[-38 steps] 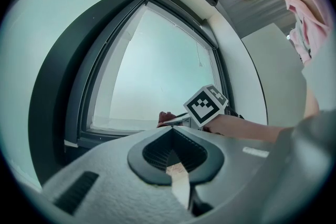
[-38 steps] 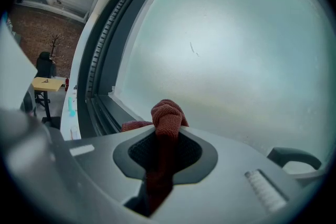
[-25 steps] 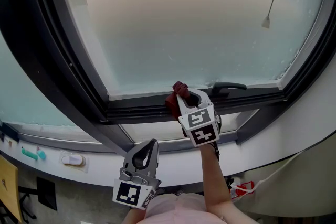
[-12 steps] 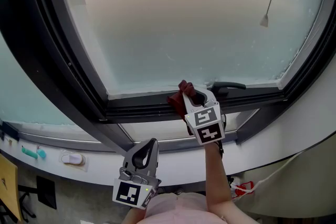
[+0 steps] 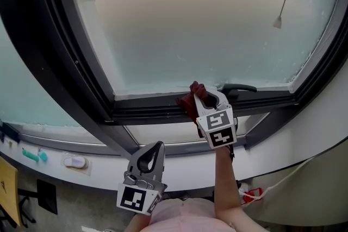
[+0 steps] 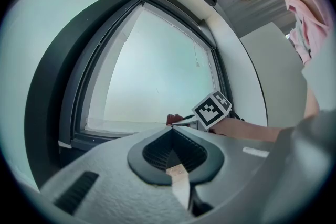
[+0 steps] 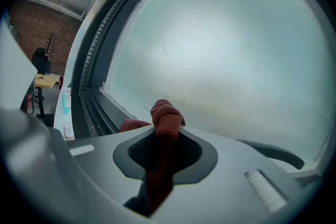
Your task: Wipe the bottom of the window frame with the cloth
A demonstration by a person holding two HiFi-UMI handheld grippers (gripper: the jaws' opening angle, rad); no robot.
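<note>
Right fingers (image 7: 231,165): clenched on red cloth (image 7: 167,115), its bunched tip poking forward to press.
Cloth place: against bottom window frame rail (image 5: 147,112), 9 o'clock of window handle (image 5: 239,88).
Left fingers (image 6: 105,176): closed, empty, parked at 7 o'clock, likely kept clear.

cloth (image 5: 188,101): mostly hidden behind right gripper (image 5: 202,96) | window frame (image 5: 152,112): cut off at edges

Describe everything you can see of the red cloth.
The cloth is dark red with a coarse woven look, bunched into a tight lump rather than spread flat. The right gripper has its jaws shut on it; a rounded wad sticks out past the jaws and a smaller fold shows to its left. It sits against the bottom of the dark window frame, just below the frosted glass and left of the black handle.
</note>
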